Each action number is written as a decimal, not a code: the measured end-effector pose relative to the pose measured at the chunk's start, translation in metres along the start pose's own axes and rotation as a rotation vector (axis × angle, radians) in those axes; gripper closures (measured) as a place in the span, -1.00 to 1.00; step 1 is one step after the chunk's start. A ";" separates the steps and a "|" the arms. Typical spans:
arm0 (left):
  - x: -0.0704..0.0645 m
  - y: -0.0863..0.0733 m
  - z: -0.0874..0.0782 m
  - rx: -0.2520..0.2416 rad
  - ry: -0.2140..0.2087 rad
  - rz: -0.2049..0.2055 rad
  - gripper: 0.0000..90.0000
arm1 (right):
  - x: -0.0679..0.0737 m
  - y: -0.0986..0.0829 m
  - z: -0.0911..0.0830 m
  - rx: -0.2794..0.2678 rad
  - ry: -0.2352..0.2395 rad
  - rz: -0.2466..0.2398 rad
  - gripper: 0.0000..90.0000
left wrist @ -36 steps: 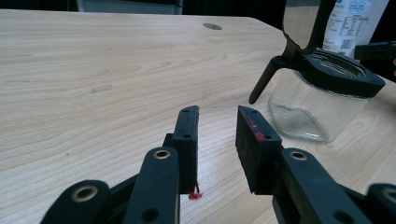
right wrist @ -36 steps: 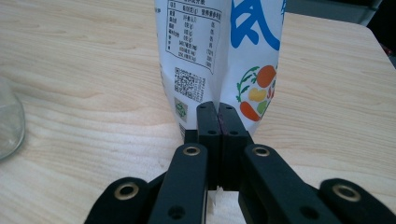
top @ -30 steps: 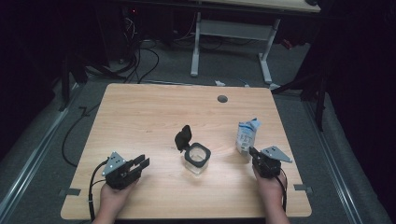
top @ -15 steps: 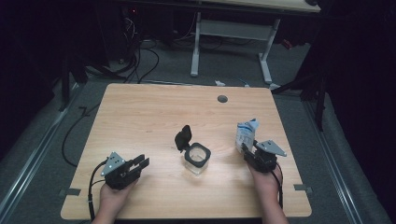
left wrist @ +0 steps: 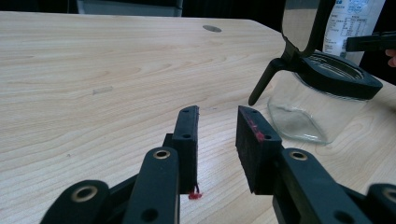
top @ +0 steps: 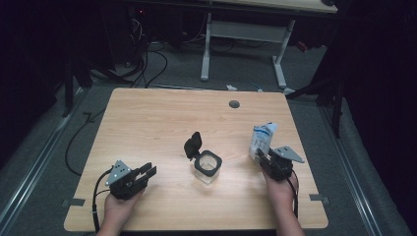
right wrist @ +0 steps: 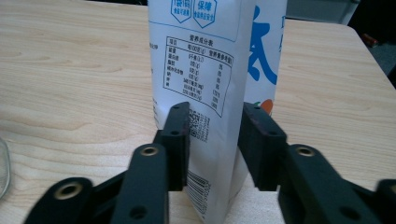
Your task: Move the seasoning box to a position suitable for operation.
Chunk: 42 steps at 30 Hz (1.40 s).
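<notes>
Standing pouch (right wrist: pixel 210 84) (long axis vertical)

The white pouch (right wrist: pixel 212 70) carries a printed nutrition table with Chinese characters, large blue lettering and a barcode.

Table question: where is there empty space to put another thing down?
The far half of the table is bare wood, from the back edge with its grommet hole down to the open-lidded glass jar. The left side beyond the left claw is bare too. It is crowded on the right, where the right claw straddles the white pouch.
</notes>
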<state>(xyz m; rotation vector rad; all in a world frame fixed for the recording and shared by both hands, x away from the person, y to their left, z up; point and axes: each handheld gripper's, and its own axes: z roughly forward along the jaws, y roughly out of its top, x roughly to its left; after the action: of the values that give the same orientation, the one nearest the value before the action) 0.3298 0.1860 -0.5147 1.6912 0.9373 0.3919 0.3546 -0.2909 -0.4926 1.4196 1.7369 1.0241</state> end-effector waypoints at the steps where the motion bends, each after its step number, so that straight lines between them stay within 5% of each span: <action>1: 0.000 0.000 0.000 -0.001 -0.001 0.001 0.54 | 0.000 0.000 0.000 -0.003 -0.001 -0.001 0.52; 7: -0.001 0.000 0.000 0.003 0.001 0.013 0.54 | -0.003 0.001 -0.002 -0.005 -0.003 0.004 0.63; 11: 0.000 0.000 0.000 0.003 0.002 0.015 0.53 | -0.004 0.001 -0.002 -0.016 0.002 -0.003 0.21; 16: -0.001 -0.001 0.000 0.004 0.003 0.016 0.53 | -0.005 0.001 0.002 -0.026 0.006 0.008 0.10; 27: 0.000 0.000 -0.001 0.000 0.002 0.015 0.53 | -0.007 0.005 0.002 -0.016 0.032 -0.004 0.85; 42: -0.002 -0.002 0.003 0.011 -0.007 0.024 0.35 | -0.011 0.005 0.000 -0.009 0.100 -0.021 1.00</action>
<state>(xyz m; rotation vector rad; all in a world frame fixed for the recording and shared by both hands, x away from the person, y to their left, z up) 0.3297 0.1830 -0.5169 1.7140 0.9156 0.3975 0.3583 -0.3008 -0.4881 1.3622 1.8120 1.1072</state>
